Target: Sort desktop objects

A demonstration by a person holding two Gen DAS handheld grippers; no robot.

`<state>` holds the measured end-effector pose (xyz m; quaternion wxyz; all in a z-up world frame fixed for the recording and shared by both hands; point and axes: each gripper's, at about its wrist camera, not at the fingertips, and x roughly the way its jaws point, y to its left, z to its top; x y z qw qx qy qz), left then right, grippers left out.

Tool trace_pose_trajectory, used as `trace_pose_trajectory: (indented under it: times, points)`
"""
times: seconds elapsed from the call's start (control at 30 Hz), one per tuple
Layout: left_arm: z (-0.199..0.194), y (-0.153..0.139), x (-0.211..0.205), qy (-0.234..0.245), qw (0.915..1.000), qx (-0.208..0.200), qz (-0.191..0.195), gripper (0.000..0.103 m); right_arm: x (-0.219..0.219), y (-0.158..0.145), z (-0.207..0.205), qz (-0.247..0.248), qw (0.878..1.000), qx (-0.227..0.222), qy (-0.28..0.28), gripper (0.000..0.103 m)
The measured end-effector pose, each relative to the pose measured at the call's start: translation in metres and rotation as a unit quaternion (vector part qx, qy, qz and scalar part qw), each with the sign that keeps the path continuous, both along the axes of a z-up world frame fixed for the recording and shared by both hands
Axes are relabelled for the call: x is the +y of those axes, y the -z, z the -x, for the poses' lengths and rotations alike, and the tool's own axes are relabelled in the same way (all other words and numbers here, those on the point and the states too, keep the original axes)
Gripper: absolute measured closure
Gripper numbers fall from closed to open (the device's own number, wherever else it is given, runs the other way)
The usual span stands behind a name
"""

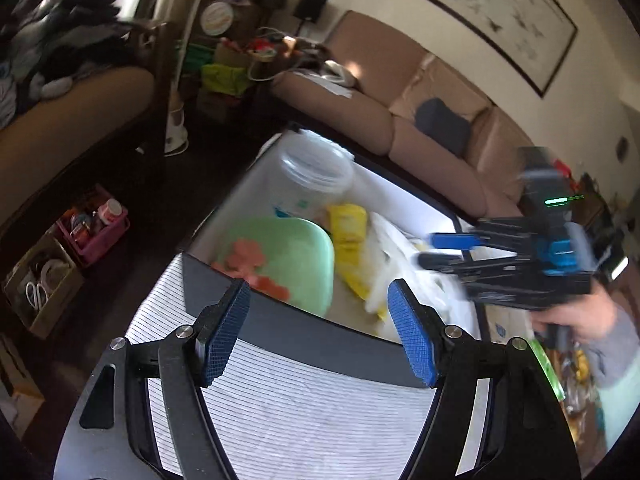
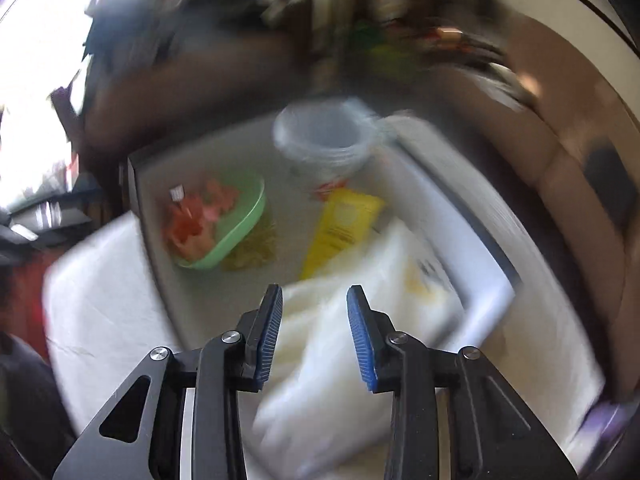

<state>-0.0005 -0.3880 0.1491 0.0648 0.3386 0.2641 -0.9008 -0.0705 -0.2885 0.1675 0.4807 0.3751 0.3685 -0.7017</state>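
Observation:
An open box (image 1: 304, 336) with dark walls holds a green bowl (image 1: 296, 256) (image 2: 240, 220) of orange pieces (image 1: 244, 258) (image 2: 192, 224). Also in it are a clear plastic tub (image 1: 316, 172) (image 2: 324, 140), a yellow packet (image 1: 350, 240) (image 2: 340, 228) and a crumpled white bag (image 1: 400, 256) (image 2: 400, 280). My left gripper (image 1: 320, 332) stands open at the box's near wall, with nothing between its pads. My right gripper (image 2: 316, 336) (image 1: 436, 250), blurred, hangs over the white bag with its jaws narrowly apart. The bag shows in the gap; I see no pad pressing on it.
The box sits on a white striped cloth (image 1: 300, 412). A person's hand (image 1: 576, 312) in a grey sleeve holds the right gripper. A brown sofa (image 1: 360, 112) stands behind the box. On the floor at left are a pink basket (image 1: 96, 228) and a cardboard box (image 1: 40, 284).

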Motion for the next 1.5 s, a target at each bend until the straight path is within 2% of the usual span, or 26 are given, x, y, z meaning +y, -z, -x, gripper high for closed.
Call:
trace_pose_trajectory:
  times: [0.1, 0.2, 0.3, 0.43, 0.5, 0.57, 0.6, 0.67, 0.77, 1.0, 1.1, 1.17, 1.23, 1.3, 1.37, 1.4, 1.43, 1.47, 1.5]
  points:
    - [0.005, 0.011, -0.015, -0.007, 0.9999, -0.004, -0.015, 0.034, -0.053, 0.040, 0.010, -0.054, 0.997, -0.006, -0.052, 0.070]
    - [0.012, 0.022, -0.019, -0.002, 0.9995, -0.010, -0.031, 0.034, -0.085, 0.070, 0.018, -0.079, 0.992, -0.049, -0.084, 0.069]
    - [0.018, 0.027, -0.011, 0.016, 0.9994, -0.014, -0.026, 0.033, -0.103, 0.096, 0.019, -0.127, 0.984, -0.054, -0.117, 0.067]
    - [0.021, 0.025, 0.002, 0.019, 0.9997, -0.016, -0.005, 0.029, -0.112, 0.117, 0.026, -0.146, 0.977, -0.100, -0.122, 0.065]
    - [0.020, 0.024, 0.002, 0.017, 0.9997, -0.014, -0.009, 0.029, -0.111, 0.118, 0.031, -0.142, 0.976, -0.117, -0.119, 0.067]
    - [0.020, 0.023, 0.003, 0.019, 0.9997, -0.013, -0.012, 0.029, -0.105, 0.122, 0.033, -0.155, 0.973, -0.132, -0.107, 0.079]
    - [0.020, 0.023, 0.004, 0.020, 0.9996, -0.012, -0.013, 0.029, -0.100, 0.125, 0.028, -0.170, 0.971, -0.121, -0.115, 0.084]
    - [0.020, 0.022, 0.005, 0.023, 0.9996, -0.011, -0.016, 0.029, -0.091, 0.129, 0.019, -0.197, 0.968, -0.097, -0.126, 0.085]
    - [0.019, 0.019, 0.007, 0.023, 0.9996, -0.006, -0.014, 0.029, -0.070, 0.124, 0.019, -0.208, 0.968, -0.089, -0.108, 0.089]
    - [0.018, 0.017, 0.006, 0.016, 0.9997, -0.009, -0.014, 0.029, -0.022, 0.103, 0.020, -0.203, 0.969, -0.139, -0.035, 0.090]
    - [0.015, 0.016, 0.002, 0.012, 0.9998, -0.004, -0.018, 0.029, -0.020, 0.088, 0.022, -0.200, 0.971, -0.128, 0.005, 0.076]
    - [0.013, 0.014, 0.000, 0.009, 0.9998, -0.002, -0.015, 0.029, -0.025, 0.067, 0.017, -0.176, 0.980, -0.096, 0.012, 0.066]
    - [0.012, 0.014, -0.003, 0.004, 0.9999, -0.001, -0.014, 0.029, -0.031, 0.046, 0.014, -0.142, 0.987, -0.067, 0.019, 0.049]
    - [0.011, 0.015, -0.005, 0.003, 0.9999, -0.002, -0.016, 0.029, -0.038, 0.030, 0.014, -0.102, 0.993, -0.055, 0.031, 0.048]
    - [0.011, 0.015, -0.004, 0.007, 0.9998, -0.002, -0.019, 0.029, -0.049, 0.031, 0.014, -0.075, 0.993, -0.087, 0.024, 0.048]
    - [0.010, 0.014, -0.002, 0.010, 0.9998, 0.000, -0.019, 0.029, -0.056, 0.044, 0.012, -0.086, 0.989, -0.120, 0.015, 0.050]
    - [0.010, 0.013, 0.000, 0.013, 0.9998, 0.001, -0.018, 0.029, -0.062, 0.060, 0.009, -0.104, 0.984, -0.147, 0.007, 0.064]
    - [0.010, 0.012, 0.003, 0.019, 0.9997, 0.003, -0.015, 0.029, -0.067, 0.075, 0.007, -0.122, 0.980, -0.158, 0.000, 0.072]
    - [0.010, 0.012, 0.006, 0.025, 0.9996, 0.004, -0.010, 0.029, -0.072, 0.091, 0.002, -0.140, 0.977, -0.160, -0.008, 0.074]
